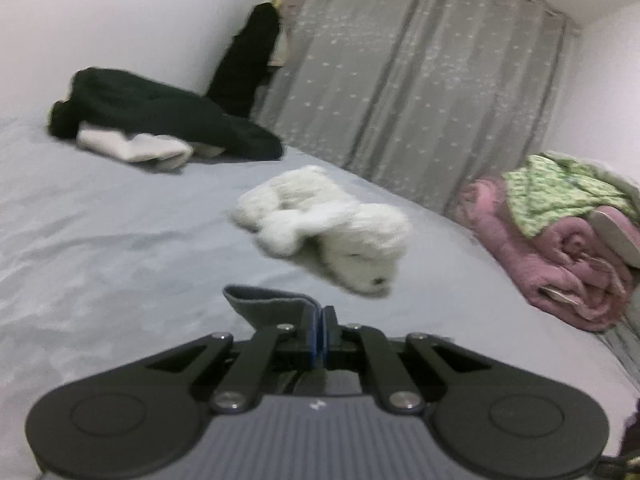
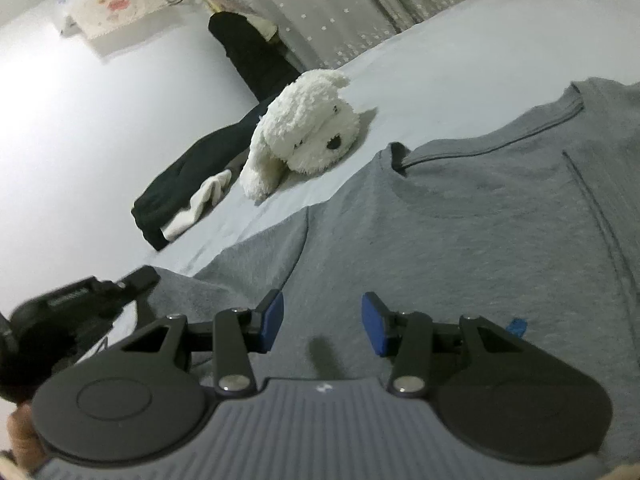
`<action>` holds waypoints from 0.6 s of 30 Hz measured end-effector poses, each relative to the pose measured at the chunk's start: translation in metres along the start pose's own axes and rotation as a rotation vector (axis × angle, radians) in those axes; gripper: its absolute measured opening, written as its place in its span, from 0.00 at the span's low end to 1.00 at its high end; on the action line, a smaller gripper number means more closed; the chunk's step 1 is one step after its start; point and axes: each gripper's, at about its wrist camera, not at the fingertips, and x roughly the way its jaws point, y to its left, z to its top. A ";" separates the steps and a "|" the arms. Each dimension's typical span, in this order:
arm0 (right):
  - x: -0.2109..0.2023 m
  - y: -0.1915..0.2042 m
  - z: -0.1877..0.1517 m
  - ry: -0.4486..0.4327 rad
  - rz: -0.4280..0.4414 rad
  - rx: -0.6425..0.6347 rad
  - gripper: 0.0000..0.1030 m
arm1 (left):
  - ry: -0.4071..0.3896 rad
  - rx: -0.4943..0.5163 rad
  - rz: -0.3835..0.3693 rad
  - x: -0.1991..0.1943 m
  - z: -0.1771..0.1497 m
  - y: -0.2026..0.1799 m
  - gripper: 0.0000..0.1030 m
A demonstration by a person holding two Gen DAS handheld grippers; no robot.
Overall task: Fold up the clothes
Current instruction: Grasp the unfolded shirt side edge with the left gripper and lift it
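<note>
the left claw [image 1: 323, 314] is clenched on the grey t-shirt's [image 2: 460, 220] sleeve edge while the right claw [image 2: 322, 326] hangs released above the shirt on the bed [image 2: 440, 68], so next probably fold that sleeve inward.

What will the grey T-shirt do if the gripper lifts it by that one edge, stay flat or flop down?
It will probably flop. The grey T-shirt lies flat and soft on the bed, and the edge pinched in the left gripper already bends over. It looks thin, so likely light, and the rest would probably hang and drag. The right gripper is open above it.
</note>
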 end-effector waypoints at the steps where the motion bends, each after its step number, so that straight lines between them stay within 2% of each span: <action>1: -0.001 -0.001 0.001 -0.004 0.002 0.006 0.46 | 0.005 0.008 -0.013 0.000 0.002 -0.006 0.02; 6: -0.008 -0.010 0.006 -0.021 0.060 0.092 0.46 | 0.047 0.038 -0.090 0.009 0.006 -0.038 0.02; 14: -0.019 -0.025 0.014 -0.066 0.091 0.205 0.47 | 0.159 0.046 -0.189 0.038 -0.012 -0.083 0.02; 18: -0.021 -0.031 0.016 -0.080 0.082 0.245 0.48 | 0.225 0.034 -0.222 0.053 -0.020 -0.093 0.03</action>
